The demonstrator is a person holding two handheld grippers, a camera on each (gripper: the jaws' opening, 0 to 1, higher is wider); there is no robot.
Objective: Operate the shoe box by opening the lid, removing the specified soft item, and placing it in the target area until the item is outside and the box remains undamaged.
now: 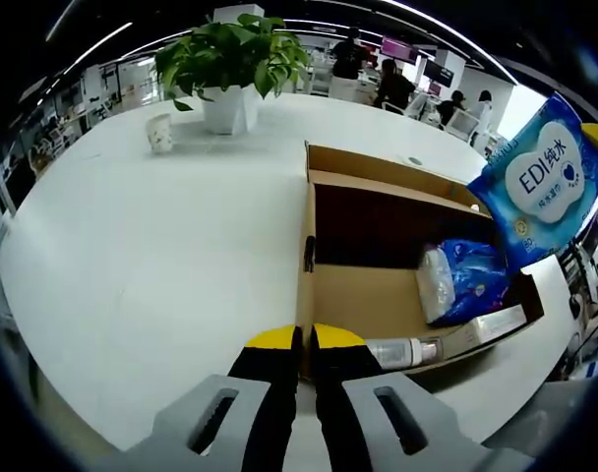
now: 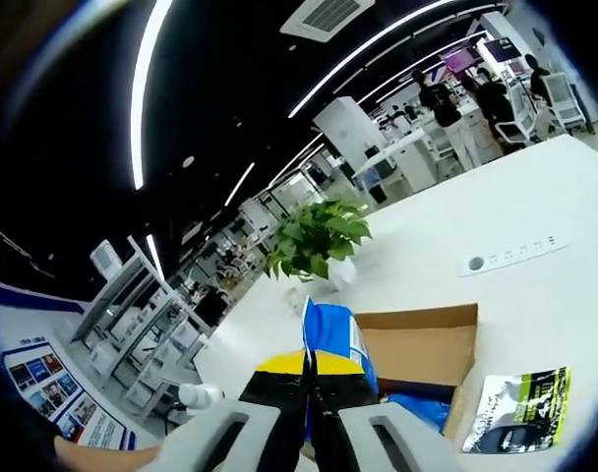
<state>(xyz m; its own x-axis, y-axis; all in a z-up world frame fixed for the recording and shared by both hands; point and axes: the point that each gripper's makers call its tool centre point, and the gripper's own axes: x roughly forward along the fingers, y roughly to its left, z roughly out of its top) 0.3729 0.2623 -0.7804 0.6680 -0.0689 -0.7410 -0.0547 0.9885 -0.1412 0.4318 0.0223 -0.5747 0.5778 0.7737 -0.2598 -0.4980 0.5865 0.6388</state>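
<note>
While the right hand-held gripper [image 2: 311,379] pinches the blue pack [image 2: 333,344], a potted plant [image 1: 230,64] stands beyond the box [image 1: 378,295] — left one [image 1: 305,344] pressed together.

An open-plan office — long white shared table [image 1: 132,256] with a leafy green potted plant [image 1: 232,64], ceiling strip lights [image 2: 142,88], seated people [image 1: 392,84] at distant desks.

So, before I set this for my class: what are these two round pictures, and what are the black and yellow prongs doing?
Nobody's arm is a robot here. A person holds a pair of tongs in each hand, and a camera rides on each pair. In the left gripper view, the left tongs are closed on the near wall of an open cardboard box on a white table. A blue tissue pack hangs lifted above the box. In the right gripper view, the right tongs pinch that pack. A potted plant stands further back.
</note>
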